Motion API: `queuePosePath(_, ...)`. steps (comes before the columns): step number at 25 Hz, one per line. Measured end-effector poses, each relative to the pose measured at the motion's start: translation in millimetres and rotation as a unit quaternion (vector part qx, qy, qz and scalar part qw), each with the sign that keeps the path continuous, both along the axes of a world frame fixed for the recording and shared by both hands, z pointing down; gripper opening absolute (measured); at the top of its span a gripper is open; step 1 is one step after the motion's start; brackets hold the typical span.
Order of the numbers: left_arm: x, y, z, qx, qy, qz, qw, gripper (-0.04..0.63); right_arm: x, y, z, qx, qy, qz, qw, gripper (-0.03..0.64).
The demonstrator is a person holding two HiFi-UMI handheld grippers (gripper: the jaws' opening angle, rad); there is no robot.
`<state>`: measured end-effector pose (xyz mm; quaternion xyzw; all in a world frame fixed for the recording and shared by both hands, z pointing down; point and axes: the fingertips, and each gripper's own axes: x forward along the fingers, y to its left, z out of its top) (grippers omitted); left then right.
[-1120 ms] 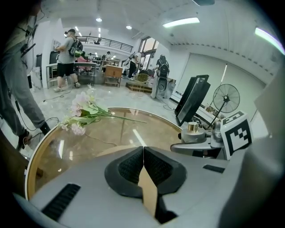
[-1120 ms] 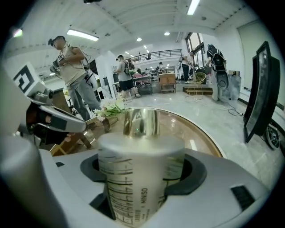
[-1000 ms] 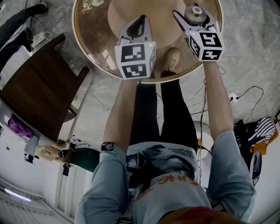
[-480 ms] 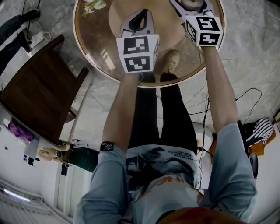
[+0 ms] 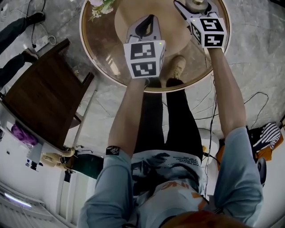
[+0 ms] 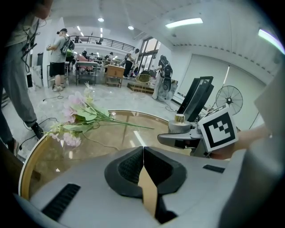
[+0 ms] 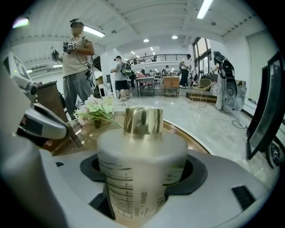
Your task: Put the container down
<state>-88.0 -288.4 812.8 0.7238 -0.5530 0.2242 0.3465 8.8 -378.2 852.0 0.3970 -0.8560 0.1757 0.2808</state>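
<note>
A frosted white container (image 7: 141, 171) with a gold cap (image 7: 143, 120) stands upright between the jaws of my right gripper (image 7: 142, 178), which is shut on it. In the head view the container (image 5: 197, 4) shows at the top edge, held over the far right part of the round glass table (image 5: 104, 44). My left gripper (image 5: 147, 27) hovers over the table's middle, its jaws shut with nothing between them (image 6: 143, 167). From the left gripper view the right gripper (image 6: 189, 136) and the container (image 6: 179, 124) appear to the right.
A bunch of pink flowers (image 6: 78, 118) lies on the table's far left side (image 5: 101, 6). A dark wooden chair (image 5: 42, 100) stands left of the table. Cables and a striped bag (image 5: 267, 133) lie on the floor at right. People stand in the background.
Both grippers have moved farther over the table, the right one carrying the container toward the far edge. The jaws have not changed.
</note>
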Motion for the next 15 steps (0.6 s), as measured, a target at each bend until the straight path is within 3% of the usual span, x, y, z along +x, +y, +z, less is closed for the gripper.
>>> queuePosePath(15, -3.1, 25.6, -12.5, 0.011, 0.001, 0.004, 0.9999, 0.028, 14.4, 30.5, 9.6, -0.023, 0.068, -0.004, 0.997, 0.37)
